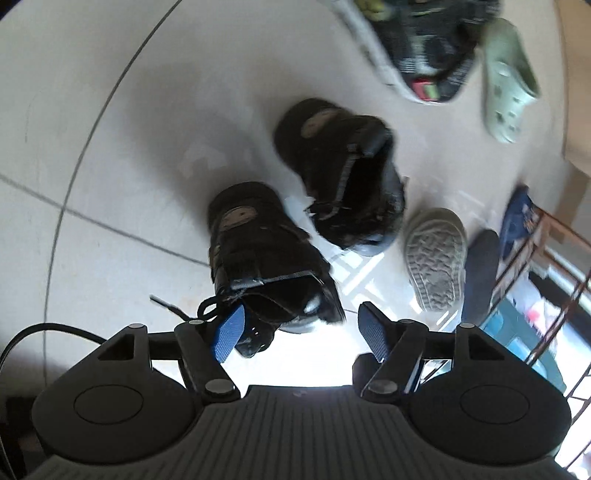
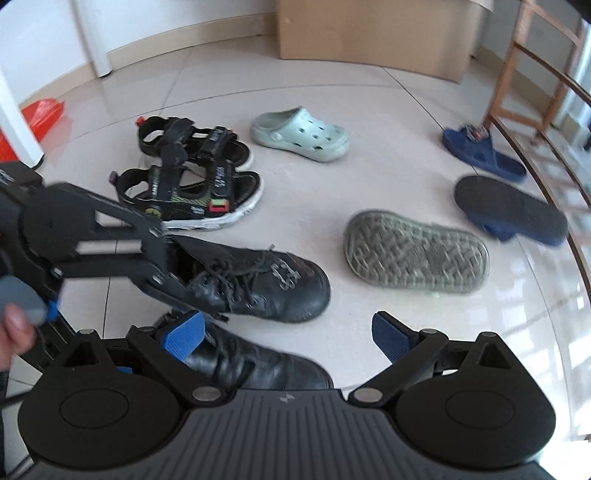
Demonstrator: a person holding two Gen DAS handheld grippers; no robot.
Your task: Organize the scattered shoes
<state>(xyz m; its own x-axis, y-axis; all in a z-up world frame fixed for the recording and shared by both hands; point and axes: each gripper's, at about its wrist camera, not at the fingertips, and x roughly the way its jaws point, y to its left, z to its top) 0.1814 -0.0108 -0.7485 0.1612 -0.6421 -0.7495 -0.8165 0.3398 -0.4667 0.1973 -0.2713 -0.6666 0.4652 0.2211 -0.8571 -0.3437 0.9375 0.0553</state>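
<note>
Two black lace-up boots lie side by side on the pale tile floor. My left gripper [image 1: 301, 330] is open; the collar of one boot [image 1: 258, 251] sits between its blue pads, the left pad [image 1: 229, 332] against the collar and the right pad clear of it. In the right wrist view the left gripper [image 2: 162, 258] reaches that boot [image 2: 258, 284] from the left. My right gripper [image 2: 288, 338] is open above the other boot [image 2: 258, 365], gripping nothing. That second boot [image 1: 343, 177] lies up and to the right in the left wrist view.
A pair of black strap sandals [image 2: 184, 177], a pale green clog [image 2: 299, 134], its sole-up mate [image 2: 413, 251] and two blue slippers [image 2: 484, 151] [image 2: 509, 210] lie beyond. A cardboard box [image 2: 369, 33] and wooden frame [image 2: 535, 74] stand behind. A hand [image 2: 14, 332] shows at left.
</note>
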